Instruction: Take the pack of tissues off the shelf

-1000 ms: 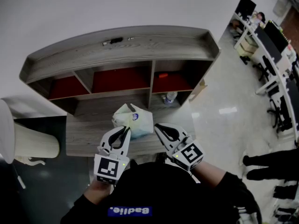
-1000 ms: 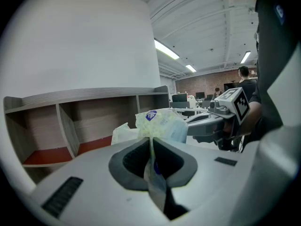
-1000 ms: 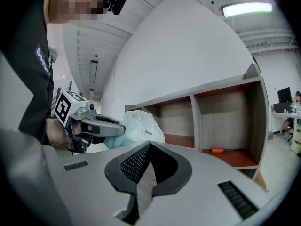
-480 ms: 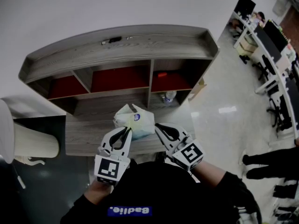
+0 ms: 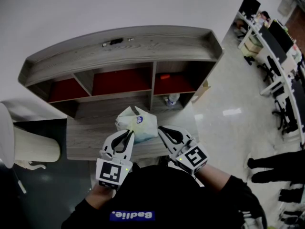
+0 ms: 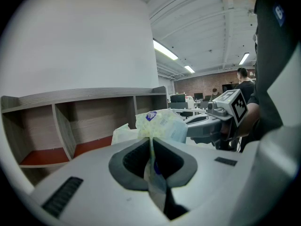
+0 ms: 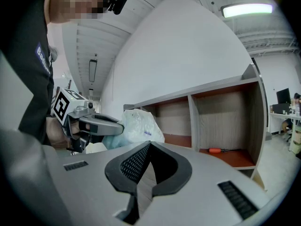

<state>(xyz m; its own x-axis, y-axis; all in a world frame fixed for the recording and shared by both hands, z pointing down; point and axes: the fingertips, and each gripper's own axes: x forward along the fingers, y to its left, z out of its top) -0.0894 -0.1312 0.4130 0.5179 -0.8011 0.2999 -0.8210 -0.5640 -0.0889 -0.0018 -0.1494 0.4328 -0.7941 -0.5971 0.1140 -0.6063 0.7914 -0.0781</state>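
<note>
Before the wooden shelf (image 5: 119,42), the left gripper (image 5: 129,132) is pinching the pack of tissues (image 5: 138,122) by its edge, the closed, empty right gripper (image 5: 161,129) hovering just beside.

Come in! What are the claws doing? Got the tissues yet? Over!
Left gripper shut on the tissue pack by its wrapper. Right gripper shut, empty. Pack held in front of the shelf. Nothing in the way.
</note>
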